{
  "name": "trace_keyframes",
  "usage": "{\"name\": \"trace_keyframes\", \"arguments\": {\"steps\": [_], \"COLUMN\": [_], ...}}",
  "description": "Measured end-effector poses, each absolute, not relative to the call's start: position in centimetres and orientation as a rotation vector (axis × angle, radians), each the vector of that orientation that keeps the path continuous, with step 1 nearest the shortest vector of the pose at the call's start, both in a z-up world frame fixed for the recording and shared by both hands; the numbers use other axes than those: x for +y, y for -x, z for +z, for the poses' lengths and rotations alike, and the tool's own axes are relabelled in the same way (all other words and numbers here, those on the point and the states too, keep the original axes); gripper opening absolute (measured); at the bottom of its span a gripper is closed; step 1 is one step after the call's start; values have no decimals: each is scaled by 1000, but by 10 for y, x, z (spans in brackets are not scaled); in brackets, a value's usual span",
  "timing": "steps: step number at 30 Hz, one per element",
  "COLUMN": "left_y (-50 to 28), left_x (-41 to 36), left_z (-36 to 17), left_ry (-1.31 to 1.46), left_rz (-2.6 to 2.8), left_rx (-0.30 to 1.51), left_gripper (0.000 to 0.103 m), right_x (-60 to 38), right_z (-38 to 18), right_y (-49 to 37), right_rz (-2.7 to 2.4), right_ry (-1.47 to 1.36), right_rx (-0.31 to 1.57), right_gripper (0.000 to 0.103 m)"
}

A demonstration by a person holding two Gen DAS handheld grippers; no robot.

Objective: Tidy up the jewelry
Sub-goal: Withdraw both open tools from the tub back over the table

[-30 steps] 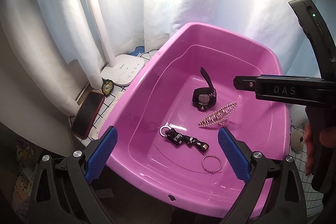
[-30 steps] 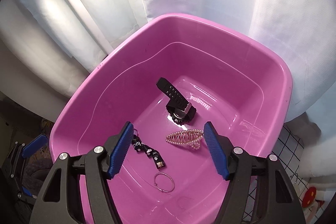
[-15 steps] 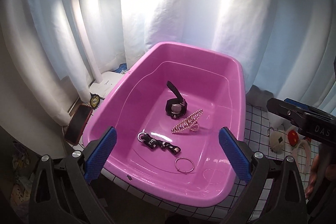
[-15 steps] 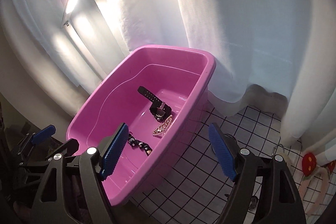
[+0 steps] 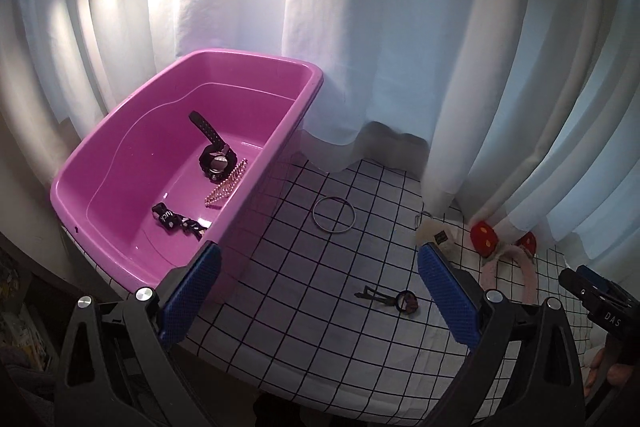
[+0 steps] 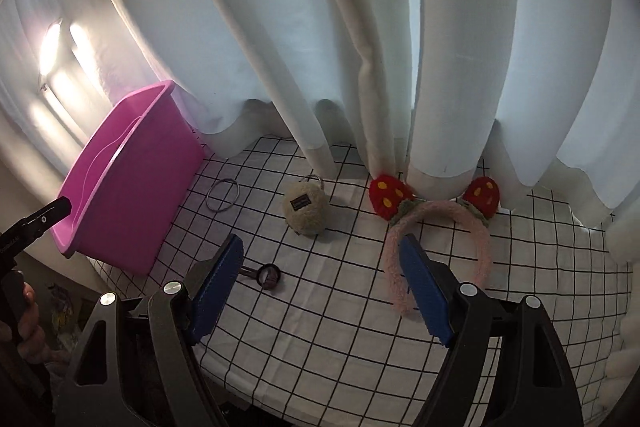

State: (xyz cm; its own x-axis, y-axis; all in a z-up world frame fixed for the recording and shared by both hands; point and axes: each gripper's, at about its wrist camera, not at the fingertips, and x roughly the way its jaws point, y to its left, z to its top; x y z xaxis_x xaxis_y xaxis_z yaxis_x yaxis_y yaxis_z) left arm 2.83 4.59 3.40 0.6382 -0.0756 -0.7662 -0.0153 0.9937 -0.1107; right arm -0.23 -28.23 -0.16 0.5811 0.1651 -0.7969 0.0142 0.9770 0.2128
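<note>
White curtains hang down to a tabletop (image 6: 340,327) covered in a black-grid cloth. Above it the right gripper (image 6: 322,289) has its blue fingers (image 6: 216,285) spread wide with nothing between them, and the pink fuzzy headband (image 6: 440,239) with red strawberry ears lies just past its right fingertip. The left gripper (image 5: 318,297) is likewise spread and empty, poised over the cloth beside the pink plastic tub (image 5: 120,143).

Working outward, a small dark keychain-like trinket (image 5: 394,300) lies on the cloth between the left fingers in that view; what it is exactly is hard to tell. Farther out sit a thin metal bangle (image 5: 334,215), near the tub's right wall, and a cream fleece pouch charm (image 6: 306,206) with a ring on top.

Inside the tub lie a black wristwatch (image 5: 214,157), a pearl-studded hair clip (image 5: 228,185) touching it, and a black printed strap (image 5: 176,219) nearer the front. I judge the sorting under way but unfinished: three pieces are visibly binned, while four remain loose on the cloth.
</note>
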Motion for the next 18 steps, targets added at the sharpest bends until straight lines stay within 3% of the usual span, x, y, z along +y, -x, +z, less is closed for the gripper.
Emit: {"name": "trace_keyframes", "arguments": {"steps": [9, 18], "left_y": [-5, -2], "left_x": [-30, -39], "left_z": [-24, -86], "left_ry": [55, 73], "left_rz": [8, 84], "left_rx": [955, 1058], "left_gripper": [97, 97], "right_x": [-360, -371], "right_z": [-51, -85], "right_y": [22, 18], "right_rz": [108, 149], "right_ry": [-244, -258], "right_rx": [1008, 1038], "right_gripper": [77, 77]}}
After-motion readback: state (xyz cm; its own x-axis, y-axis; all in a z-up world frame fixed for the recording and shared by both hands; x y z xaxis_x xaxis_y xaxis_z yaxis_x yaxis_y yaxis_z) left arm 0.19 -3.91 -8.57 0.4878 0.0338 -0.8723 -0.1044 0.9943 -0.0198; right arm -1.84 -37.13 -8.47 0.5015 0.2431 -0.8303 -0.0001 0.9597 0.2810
